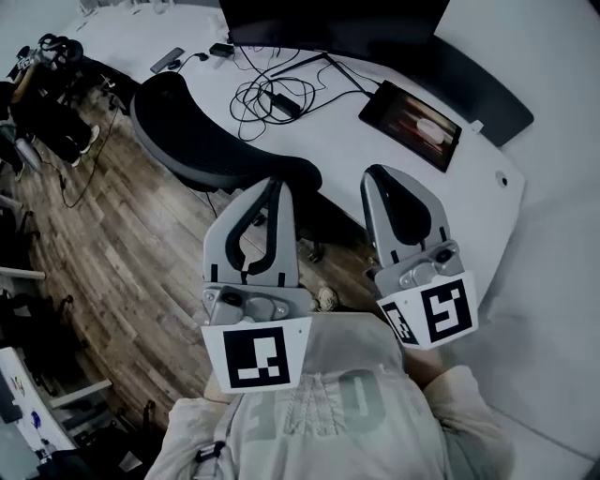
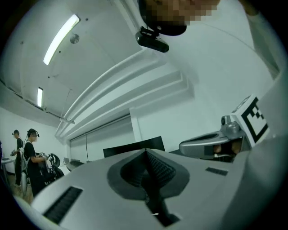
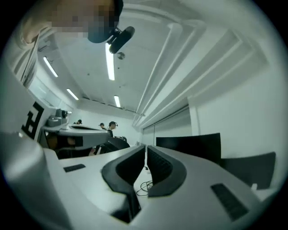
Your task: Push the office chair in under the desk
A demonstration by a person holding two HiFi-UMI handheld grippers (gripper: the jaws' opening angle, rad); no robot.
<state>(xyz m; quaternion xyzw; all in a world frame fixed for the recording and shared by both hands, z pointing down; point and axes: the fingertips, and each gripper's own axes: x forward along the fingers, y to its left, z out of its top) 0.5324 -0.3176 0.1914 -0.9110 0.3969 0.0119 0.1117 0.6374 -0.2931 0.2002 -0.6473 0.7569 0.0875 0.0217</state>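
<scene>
The black office chair with the curved padded back (image 1: 211, 141) stands at the near edge of the white curved counter (image 1: 356, 159). Its backrest lies close along that edge and its wheeled base shows on the brown wooden floor (image 1: 122, 244) just in front. I cannot tell how far the seat reaches under the top.

The person in the pale sweatshirt (image 1: 347, 412) holds both tools up in front of the chest, side by side and apart from the chair. The left tool (image 1: 272, 185) has its grey jaws pressed together with nothing between them, its tips over the chair's near end. The right tool (image 1: 379, 173) is likewise closed and empty; its ribbed black pads meet at the tips, which lie over the counter's near edge. Neither tool touches the chair or the counter.

A wide black monitor (image 1: 328, 23) stands along the far edge of the counter. A tangle of black cables (image 1: 272, 94) lies before it, towards the middle. A black tablet with a lit screen (image 1: 412, 124) rests towards the right end. A small dark flat device (image 1: 167, 60) lies near the far left corner.

Away across the room, people in dark clothes (image 2: 31, 157) stand by the wall.
</scene>
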